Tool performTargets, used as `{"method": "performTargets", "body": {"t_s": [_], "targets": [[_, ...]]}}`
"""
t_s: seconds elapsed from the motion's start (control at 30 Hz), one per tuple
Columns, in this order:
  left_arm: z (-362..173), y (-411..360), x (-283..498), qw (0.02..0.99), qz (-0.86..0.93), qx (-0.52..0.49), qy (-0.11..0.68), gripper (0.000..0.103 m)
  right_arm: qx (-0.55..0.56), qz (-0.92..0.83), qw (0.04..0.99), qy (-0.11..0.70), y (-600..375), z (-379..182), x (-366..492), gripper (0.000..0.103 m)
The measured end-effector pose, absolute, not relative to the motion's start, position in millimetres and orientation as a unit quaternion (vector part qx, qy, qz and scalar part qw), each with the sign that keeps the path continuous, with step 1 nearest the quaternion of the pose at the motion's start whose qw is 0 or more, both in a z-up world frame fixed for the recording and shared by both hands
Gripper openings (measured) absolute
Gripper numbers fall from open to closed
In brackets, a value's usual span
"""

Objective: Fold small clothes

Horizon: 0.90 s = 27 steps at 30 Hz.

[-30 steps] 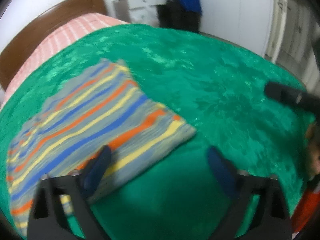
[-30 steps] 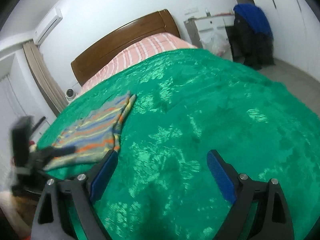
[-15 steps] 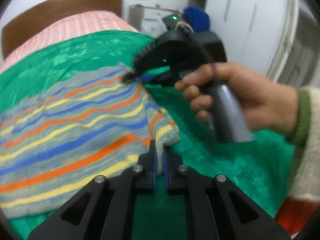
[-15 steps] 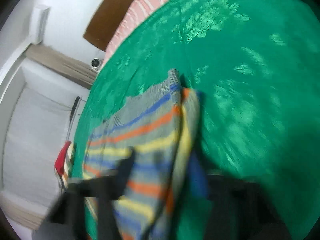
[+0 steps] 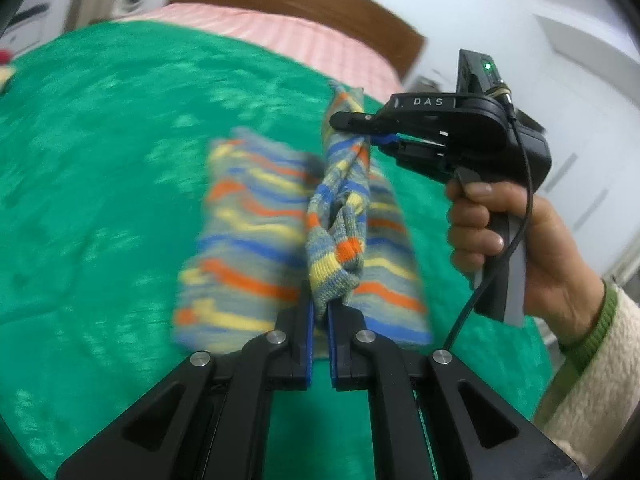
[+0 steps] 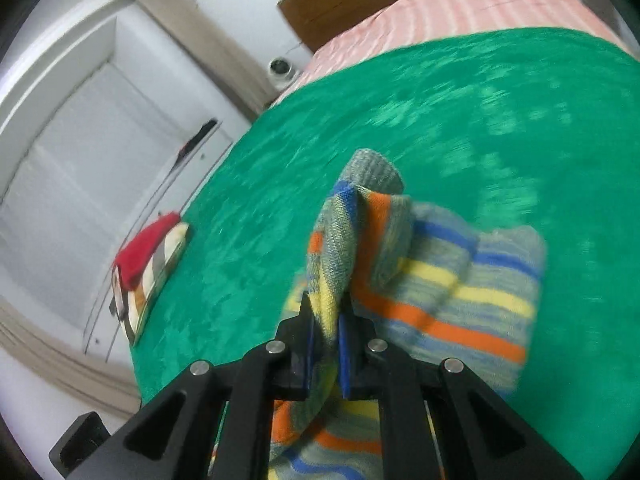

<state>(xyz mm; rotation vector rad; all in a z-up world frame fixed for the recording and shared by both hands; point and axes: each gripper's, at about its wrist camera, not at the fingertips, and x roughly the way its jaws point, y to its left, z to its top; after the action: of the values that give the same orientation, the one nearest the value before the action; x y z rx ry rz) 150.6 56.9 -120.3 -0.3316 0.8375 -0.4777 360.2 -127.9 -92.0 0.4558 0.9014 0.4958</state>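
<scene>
A small knitted garment with grey, blue, orange and yellow stripes hangs above the green bedspread. My left gripper is shut on one corner of it. My right gripper is shut on another corner of the garment. In the left wrist view the right gripper shows at the upper right, pinching the cloth's far end, with the hand behind it. The cloth is stretched and bunched between the two grippers and its lower part is blurred.
The bedspread covers a bed with a pink striped pillow area and a brown wooden headboard. A folded pile with a red item lies at the bed's left edge. White wardrobe doors stand beside the bed.
Both grippers closed on the striped garment's corners and lifted it off the bedspread. It was lying flat a second ago; now it hangs bunched between them.
</scene>
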Motion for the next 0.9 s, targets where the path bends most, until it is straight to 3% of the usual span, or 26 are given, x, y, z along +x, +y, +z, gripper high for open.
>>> {"method": "performTargets", "body": {"t_s": [0.1, 0.13, 0.17, 0.2, 0.23, 0.27, 0.37, 0.5, 0.53, 0.57, 0.6, 0.63, 0.73, 0.8, 0.83, 0.87, 0.9], "targets": [[-132, 79, 151, 0.877, -0.191, -0.16, 0.41, 0.008, 0.205, 0.24, 0.839, 0.443, -86, -109, 374, 0.013], [-136, 85, 150, 0.879, -0.174, -0.156, 0.416, 0.022, 0.213, 0.247, 0.835, 0.442, -80, -114, 377, 0.015], [-138, 88, 152, 0.879, -0.16, -0.153, 0.423, 0.043, 0.232, 0.26, 0.828, 0.439, -73, -121, 380, 0.018], [-139, 93, 150, 0.88, -0.147, -0.153, 0.426, 0.054, 0.246, 0.266, 0.822, 0.44, -71, -124, 381, 0.034], [-138, 98, 145, 0.882, -0.144, -0.159, 0.42, 0.065, 0.259, 0.268, 0.818, 0.438, -73, -125, 378, 0.042], [-136, 105, 143, 0.884, -0.148, -0.165, 0.412, 0.066, 0.272, 0.272, 0.817, 0.429, -74, -124, 373, 0.048], [-129, 108, 136, 0.886, -0.172, -0.171, 0.395, 0.071, 0.24, 0.264, 0.841, 0.406, -89, -105, 346, 0.048], [-131, 97, 152, 0.889, -0.176, -0.151, 0.395, 0.07, 0.14, 0.281, 0.867, 0.386, -103, -82, 289, 0.048], [-135, 91, 160, 0.887, -0.172, -0.148, 0.403, 0.06, 0.113, 0.289, 0.868, 0.387, -103, -82, 272, 0.048], [-142, 88, 166, 0.882, -0.168, -0.144, 0.417, 0.032, 0.094, 0.294, 0.866, 0.393, -104, -86, 262, 0.048], [-148, 84, 166, 0.873, -0.164, -0.136, 0.438, 0.018, 0.075, 0.298, 0.857, 0.414, -104, -100, 247, 0.047], [-154, 83, 166, 0.866, -0.165, -0.131, 0.454, 0.013, 0.066, 0.293, 0.848, 0.437, -103, -114, 240, 0.047], [-148, 81, 149, 0.873, -0.163, -0.092, 0.451, 0.015, 0.038, 0.251, 0.84, 0.48, -114, -153, 217, 0.043], [-136, 84, 133, 0.882, -0.148, -0.063, 0.443, 0.023, 0.044, 0.232, 0.861, 0.45, -126, -147, 189, 0.045], [-131, 88, 127, 0.888, -0.144, -0.055, 0.433, 0.039, 0.051, 0.222, 0.87, 0.438, -131, -142, 177, 0.049], [-125, 93, 120, 0.894, -0.141, -0.054, 0.423, 0.064, 0.064, 0.21, 0.882, 0.418, -139, -136, 159, 0.06], [-119, 100, 113, 0.902, -0.134, -0.054, 0.407, 0.075, 0.07, 0.2, 0.891, 0.401, -144, -132, 145, 0.069]]}}
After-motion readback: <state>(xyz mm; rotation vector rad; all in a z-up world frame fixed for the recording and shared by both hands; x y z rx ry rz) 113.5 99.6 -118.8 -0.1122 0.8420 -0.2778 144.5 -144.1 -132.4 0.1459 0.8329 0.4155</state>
